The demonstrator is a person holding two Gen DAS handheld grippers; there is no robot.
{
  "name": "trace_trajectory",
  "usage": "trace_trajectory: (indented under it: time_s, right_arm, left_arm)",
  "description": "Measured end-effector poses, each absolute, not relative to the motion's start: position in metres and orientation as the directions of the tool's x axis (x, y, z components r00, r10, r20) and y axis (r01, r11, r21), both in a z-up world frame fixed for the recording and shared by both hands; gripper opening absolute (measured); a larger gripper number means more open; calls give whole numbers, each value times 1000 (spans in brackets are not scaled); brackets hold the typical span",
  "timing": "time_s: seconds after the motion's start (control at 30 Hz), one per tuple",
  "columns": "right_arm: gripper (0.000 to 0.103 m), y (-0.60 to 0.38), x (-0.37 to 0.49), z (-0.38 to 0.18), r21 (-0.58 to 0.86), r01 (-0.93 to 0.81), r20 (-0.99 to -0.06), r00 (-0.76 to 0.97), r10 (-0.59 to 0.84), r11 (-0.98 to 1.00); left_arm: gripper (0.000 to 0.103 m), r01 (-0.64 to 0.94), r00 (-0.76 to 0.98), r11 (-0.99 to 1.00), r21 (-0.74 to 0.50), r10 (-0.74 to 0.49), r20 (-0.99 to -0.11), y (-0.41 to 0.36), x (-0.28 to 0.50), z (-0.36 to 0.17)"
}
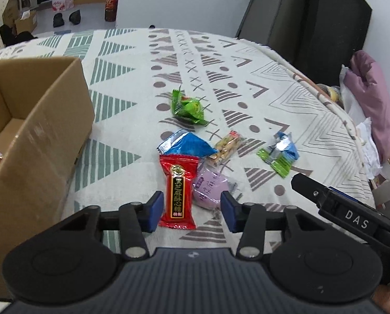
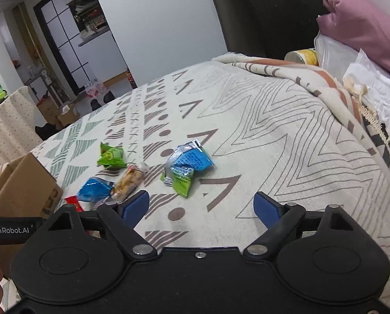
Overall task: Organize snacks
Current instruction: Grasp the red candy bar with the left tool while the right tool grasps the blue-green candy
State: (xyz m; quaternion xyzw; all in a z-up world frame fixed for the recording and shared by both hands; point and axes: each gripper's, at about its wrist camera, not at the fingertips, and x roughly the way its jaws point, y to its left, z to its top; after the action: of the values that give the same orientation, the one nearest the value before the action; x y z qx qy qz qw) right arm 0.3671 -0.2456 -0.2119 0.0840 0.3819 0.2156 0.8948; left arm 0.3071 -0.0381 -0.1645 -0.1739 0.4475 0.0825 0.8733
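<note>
Fingers of left gripper [image 1: 191, 210] straddle red candy [image 1: 178, 192], untouched; right gripper [image 2: 201, 209] gapes wide, empty.

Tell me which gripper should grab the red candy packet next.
Left. The left gripper is open with its fingers either side of the red candy packet. The right gripper is open over bare cloth, off to that packet's right.
</note>
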Motion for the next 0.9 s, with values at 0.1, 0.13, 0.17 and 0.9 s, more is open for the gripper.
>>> trace_trajectory:
  time_s: [0.1,0.13,0.17,0.9]
  right_arm:
    - [87,-241,371,-214,318,-330,-640,617,458,889]
    - [87,-239,373,-214,321,-330,-636,619,461,887]
    - [87,-236,375,-215,327,-328,-632,621,464,886]
    - [31,-217,393,-226,341,-234,-643,649,407,911]
  left_arm:
    - [34,-310,585,922,-232,-8,-811,-36,311,-170]
    - [31,-318,585,921,-227,2,-811,-35,312,-172]
    - [24,-331,586,916,-226,12,-810,-34,312,-174]
    - [19,-369,638,893,-257,43,-769,-23,294,-145]
